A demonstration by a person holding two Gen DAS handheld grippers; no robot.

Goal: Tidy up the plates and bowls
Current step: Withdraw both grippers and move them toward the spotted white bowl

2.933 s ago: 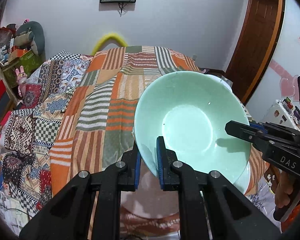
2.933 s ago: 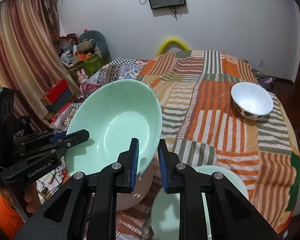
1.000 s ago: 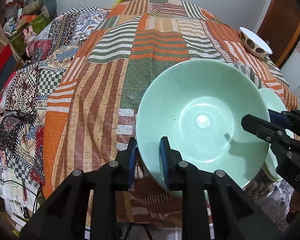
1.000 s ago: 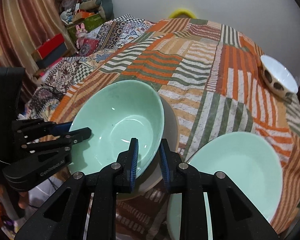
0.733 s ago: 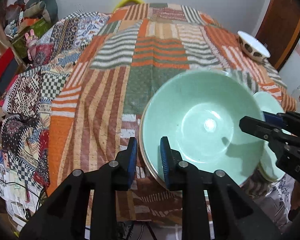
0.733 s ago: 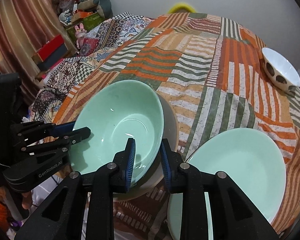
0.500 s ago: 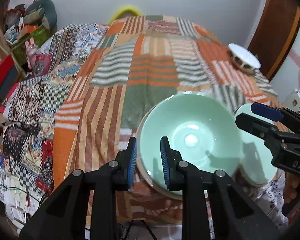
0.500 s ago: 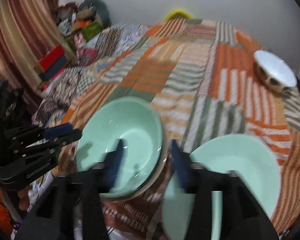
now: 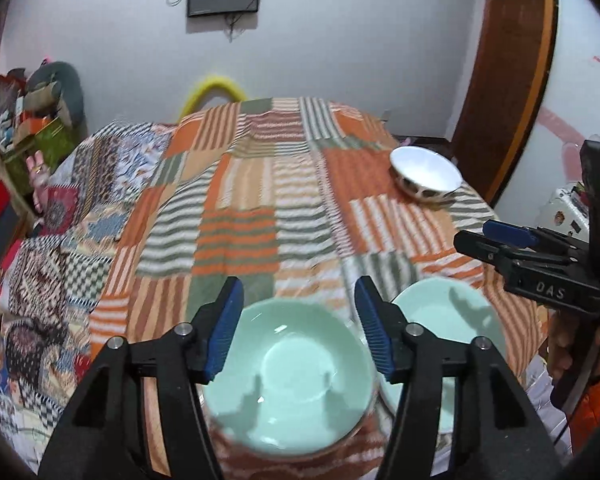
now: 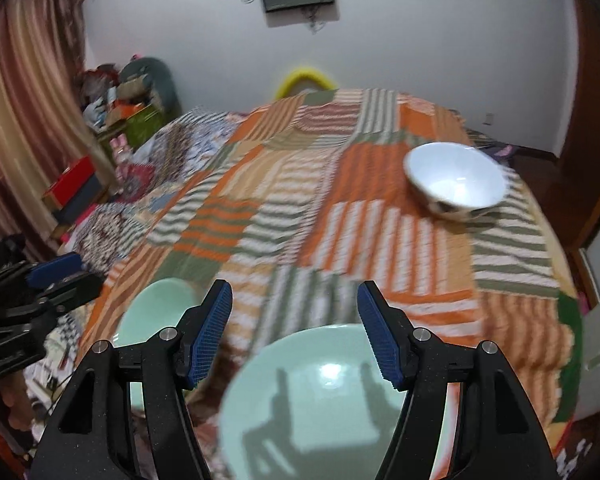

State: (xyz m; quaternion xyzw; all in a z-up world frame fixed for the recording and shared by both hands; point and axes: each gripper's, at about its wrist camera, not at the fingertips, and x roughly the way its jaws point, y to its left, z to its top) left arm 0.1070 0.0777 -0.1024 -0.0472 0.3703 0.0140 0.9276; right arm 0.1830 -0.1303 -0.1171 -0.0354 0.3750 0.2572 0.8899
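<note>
A: Both grippers look spread wide, holding nothing. The left gripper (image 9: pixel 298 324) hangs over the green bowl (image 9: pixel 292 376).

B: Yep, the right gripper (image 10: pixel 294 332) is over the green plate (image 10: pixel 324 404). The white bowl (image 10: pixel 456 180) sits far back on the quilt (image 10: pixel 340 220).

Left tongs (image 9: pixel 298 326) spread wide above green bowl (image 9: pixel 290 374), green plate (image 9: pixel 448 324) beside, white bowl (image 9: pixel 426 174) far.

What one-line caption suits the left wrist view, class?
Open left gripper above a mint green bowl, second green dish beside it, white bowl farther off on patchwork cloth.
</note>
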